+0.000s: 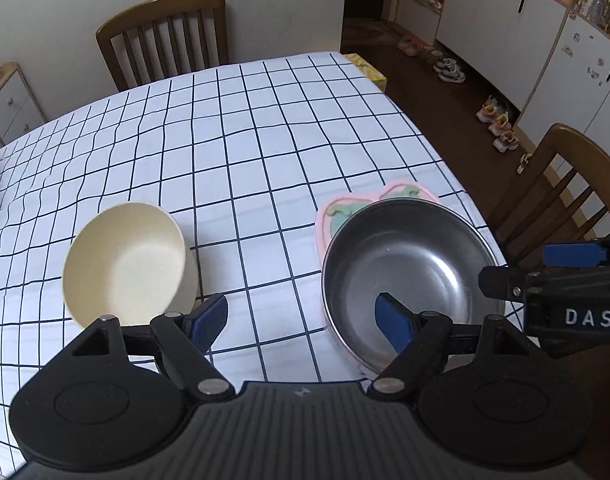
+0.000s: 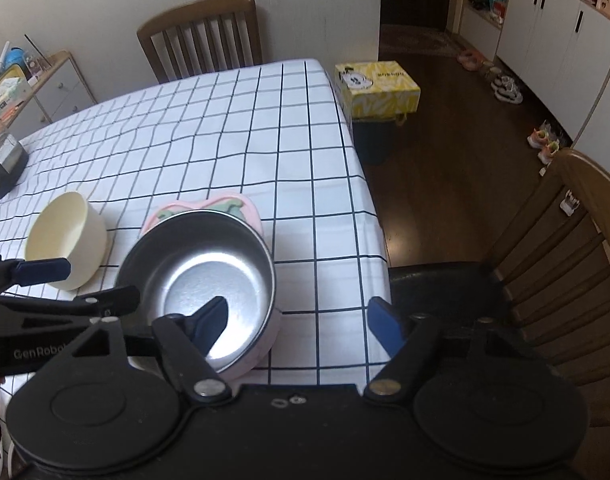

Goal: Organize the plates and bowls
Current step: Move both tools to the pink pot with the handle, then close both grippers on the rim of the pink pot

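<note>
Steel bowl (image 1: 409, 276) lower right sits on pink plate (image 1: 345, 210) | cream bowl (image 1: 125, 260) lower left | left gripper (image 1: 303, 322), right gripper (image 2: 297, 322) both spread, empty | risk: smooth steel rim slipping from the pads, dragging the plate.

White letters "DAS" on the right gripper (image 1: 545, 260) at the right edge of the left wrist view, "GenRobo" cut off on the left gripper (image 2: 57, 280) at lower left of the right wrist view, small unreadable print on the yellow box (image 2: 379, 86)

A checked tablecloth (image 2: 225, 128) covers the table. Wooden chairs stand at the far side (image 2: 201, 36) and near right (image 2: 565, 264). A yellow box (image 2: 379, 88) sits far right.
</note>
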`<control>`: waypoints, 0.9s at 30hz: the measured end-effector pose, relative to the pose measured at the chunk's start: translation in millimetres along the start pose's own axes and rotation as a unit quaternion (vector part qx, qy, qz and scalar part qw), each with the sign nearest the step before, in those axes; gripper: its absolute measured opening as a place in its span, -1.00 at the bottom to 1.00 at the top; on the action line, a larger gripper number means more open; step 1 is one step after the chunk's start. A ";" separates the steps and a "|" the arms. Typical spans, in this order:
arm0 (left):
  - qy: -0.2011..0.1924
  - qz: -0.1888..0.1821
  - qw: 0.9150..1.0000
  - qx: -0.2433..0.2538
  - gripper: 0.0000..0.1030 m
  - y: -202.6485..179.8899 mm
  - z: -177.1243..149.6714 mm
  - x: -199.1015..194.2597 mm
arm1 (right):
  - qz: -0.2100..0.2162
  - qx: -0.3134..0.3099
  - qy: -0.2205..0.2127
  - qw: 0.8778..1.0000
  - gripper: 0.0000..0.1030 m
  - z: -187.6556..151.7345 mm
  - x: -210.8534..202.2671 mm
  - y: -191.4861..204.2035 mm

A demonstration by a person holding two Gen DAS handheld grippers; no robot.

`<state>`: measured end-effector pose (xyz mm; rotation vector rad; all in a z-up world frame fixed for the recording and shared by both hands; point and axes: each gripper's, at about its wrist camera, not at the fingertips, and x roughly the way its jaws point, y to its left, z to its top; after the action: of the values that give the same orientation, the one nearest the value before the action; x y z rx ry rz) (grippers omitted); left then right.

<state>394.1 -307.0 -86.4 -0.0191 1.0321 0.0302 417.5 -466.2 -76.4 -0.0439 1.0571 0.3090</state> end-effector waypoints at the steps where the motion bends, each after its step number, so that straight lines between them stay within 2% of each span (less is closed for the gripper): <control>1: 0.002 0.001 1.000 -0.001 0.53 -1.0 0.4 2.5 | 0.001 0.001 0.004 1.000 0.41 1.7 4.4 -0.9; 3: 0.013 -0.004 1.000 -0.003 0.29 -2.6 2.1 9.4 | 0.002 0.000 0.009 1.000 0.32 3.3 9.4 -1.2; 5: 0.020 -0.005 1.000 -0.006 0.19 -3.1 2.2 14.2 | 0.005 -0.003 0.015 1.000 0.13 5.0 14.5 -1.3; 7: 0.025 -0.006 1.000 -0.008 0.07 -4.0 2.6 17.4 | 0.008 -0.006 0.020 1.000 0.04 6.5 18.5 -0.6; 9: 0.031 -0.008 0.999 -0.010 -0.15 -4.0 2.5 19.5 | 0.012 -0.010 0.025 1.000 -0.11 6.9 21.0 1.7; 11: 0.036 -0.012 0.999 -0.011 -0.28 -4.9 3.5 22.2 | 0.015 -0.016 0.029 0.999 -0.23 8.7 25.1 4.8; 15: 0.044 -0.015 0.999 -0.014 -0.33 -5.8 6.2 26.6 | 0.019 -0.023 0.034 0.999 -0.48 10.7 29.6 9.4; 19: 0.047 -0.005 0.999 -0.016 -0.33 -6.1 7.3 29.3 | 0.019 -0.023 0.036 0.999 -0.62 11.9 32.2 11.0; 21: 0.049 -0.008 0.999 -0.021 -0.33 -4.9 7.8 31.2 | 0.022 -0.023 0.035 0.999 -0.79 12.3 31.7 11.6; 22: 0.050 -0.010 0.998 -0.023 -0.34 -4.5 8.0 31.7 | 0.023 -0.023 0.036 0.999 -0.81 12.4 31.7 12.1; 27: 0.055 -0.021 0.998 -0.020 -0.68 -6.0 6.6 32.2 | 0.018 -0.029 0.034 0.999 -0.83 11.6 32.0 13.8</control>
<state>416.5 -312.3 -110.6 -0.0804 1.1409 0.0110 438.1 -443.6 -96.7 -0.0883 1.1166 0.3729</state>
